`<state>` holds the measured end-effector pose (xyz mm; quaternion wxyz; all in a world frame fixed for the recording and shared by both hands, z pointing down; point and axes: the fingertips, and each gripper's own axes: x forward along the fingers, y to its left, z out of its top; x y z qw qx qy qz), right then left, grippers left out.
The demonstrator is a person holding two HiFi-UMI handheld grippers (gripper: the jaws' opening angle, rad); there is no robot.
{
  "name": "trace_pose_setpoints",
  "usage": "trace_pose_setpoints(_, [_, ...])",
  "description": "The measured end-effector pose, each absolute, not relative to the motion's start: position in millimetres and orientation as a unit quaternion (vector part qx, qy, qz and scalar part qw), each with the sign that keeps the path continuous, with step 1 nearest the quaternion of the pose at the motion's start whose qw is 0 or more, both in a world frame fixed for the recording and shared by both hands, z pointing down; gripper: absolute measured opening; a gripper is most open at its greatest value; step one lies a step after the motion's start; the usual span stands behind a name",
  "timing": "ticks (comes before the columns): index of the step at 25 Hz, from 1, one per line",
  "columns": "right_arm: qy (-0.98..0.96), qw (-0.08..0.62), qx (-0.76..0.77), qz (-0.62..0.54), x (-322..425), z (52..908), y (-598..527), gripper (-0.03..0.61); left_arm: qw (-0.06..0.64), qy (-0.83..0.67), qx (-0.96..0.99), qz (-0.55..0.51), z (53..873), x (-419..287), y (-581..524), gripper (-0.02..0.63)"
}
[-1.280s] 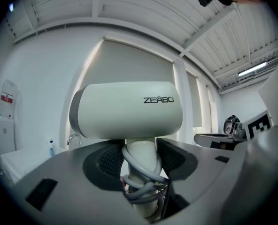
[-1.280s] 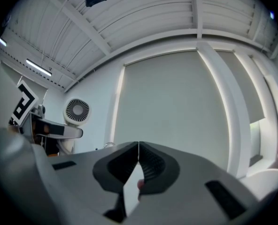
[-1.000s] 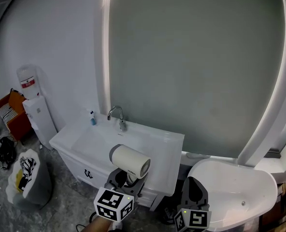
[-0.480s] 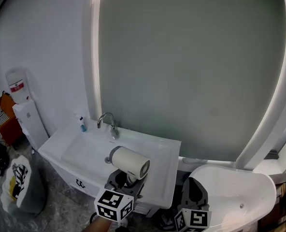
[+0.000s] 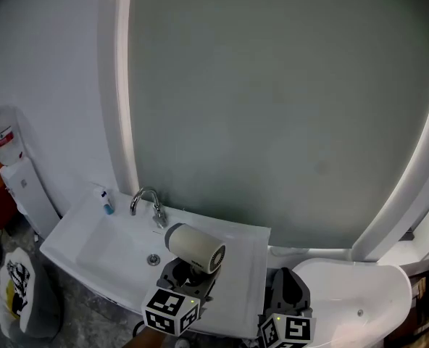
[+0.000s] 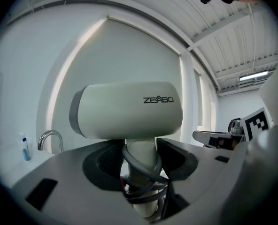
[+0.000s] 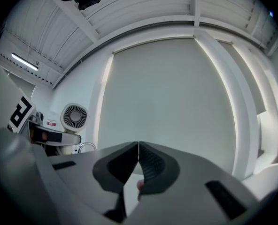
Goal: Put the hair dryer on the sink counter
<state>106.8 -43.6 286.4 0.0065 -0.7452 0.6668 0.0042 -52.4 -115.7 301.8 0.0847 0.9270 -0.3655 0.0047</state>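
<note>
Cream hair dryer (image 5: 194,246) stands upright, handle clamped in the left gripper (image 5: 189,271) over the sink counter (image 5: 248,261); the right gripper (image 5: 288,278) (jaws pressed together, empty) points upward alongside.

You hold a hair dryer (image 6: 129,109) of smooth, matt cream plastic with a grey band, and its dark cord (image 6: 143,177) looks rubbery and faintly shiny. Your left gripper (image 6: 140,159) is matt grey plastic, its pads (image 6: 107,161) finely ribbed. The sink counter (image 5: 242,265) is glossy white and ceramic-looking, the faucet (image 5: 148,203) polished metal, the bathtub (image 5: 352,296) gleaming white
</note>
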Motion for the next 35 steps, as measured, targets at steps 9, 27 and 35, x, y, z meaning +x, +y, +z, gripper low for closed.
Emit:
trace_pose_setpoints(9, [0.653, 0.003, -0.757, 0.009, 94, 286, -91, 0.021, 0.081, -0.352, 0.932, 0.009, 302, -63, -166, 0.216])
trace_pose_setpoints(27, [0.661, -0.002, -0.75, 0.012, 142, 289, -122, 0.021, 0.09, -0.37, 0.925, 0.004, 298, -30, -195, 0.216])
trace_pose_setpoints(35, [0.659, -0.007, -0.752, 0.001, 167, 302, -129, 0.021, 0.096, -0.369, 0.924, 0.02, 312, -4, -199, 0.217])
